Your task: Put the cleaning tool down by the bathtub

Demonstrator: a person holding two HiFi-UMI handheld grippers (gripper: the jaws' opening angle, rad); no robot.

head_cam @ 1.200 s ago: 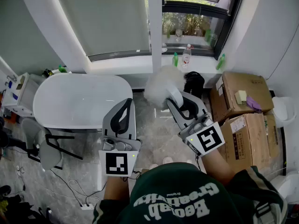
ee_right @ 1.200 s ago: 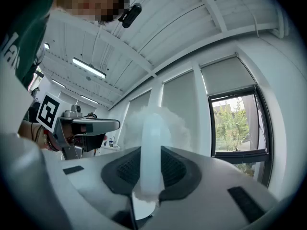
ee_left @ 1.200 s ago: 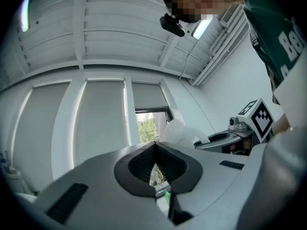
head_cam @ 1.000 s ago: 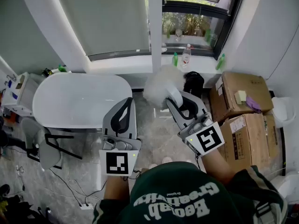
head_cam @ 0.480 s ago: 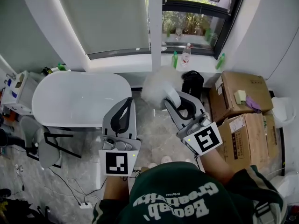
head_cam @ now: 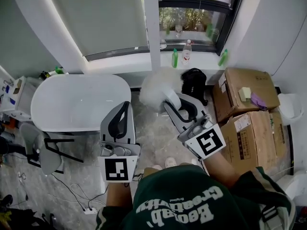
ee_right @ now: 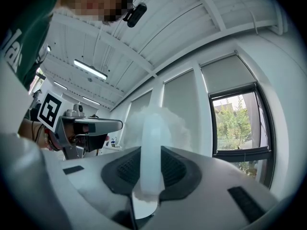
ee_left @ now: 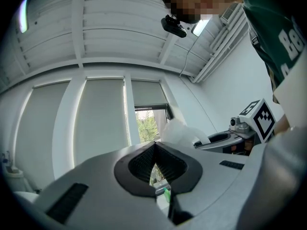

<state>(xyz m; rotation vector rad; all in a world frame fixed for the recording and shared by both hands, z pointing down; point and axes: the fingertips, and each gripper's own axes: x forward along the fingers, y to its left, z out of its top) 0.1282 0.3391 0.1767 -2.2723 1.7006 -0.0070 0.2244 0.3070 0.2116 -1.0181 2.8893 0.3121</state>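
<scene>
A white duster with a fluffy head (head_cam: 154,87) and a pale plastic handle (ee_right: 153,147) is the cleaning tool. My right gripper (head_cam: 172,103) is shut on that handle, and the fluffy head sticks out past the jaws above the marble floor. The white oval bathtub (head_cam: 72,102) lies to the left, apart from the duster. My left gripper (head_cam: 123,110) hovers near the tub's right end, shut with nothing between its jaws. In the left gripper view the pads (ee_left: 144,162) meet, and the duster (ee_left: 178,131) and right gripper (ee_left: 225,138) show beyond them.
Cardboard boxes (head_cam: 247,97) stand stacked at the right, with a black bag (head_cam: 194,83) beside them under the window. Bottles (head_cam: 186,49) line the sill. A grey chair (head_cam: 44,152) and floor cables (head_cam: 81,202) sit left of the tub. A white bin (head_cam: 290,108) stands far right.
The whole head view has drifted a little, so both grippers and the room sit slightly further left. The duster stays gripped in the right gripper; the left one stays shut.
</scene>
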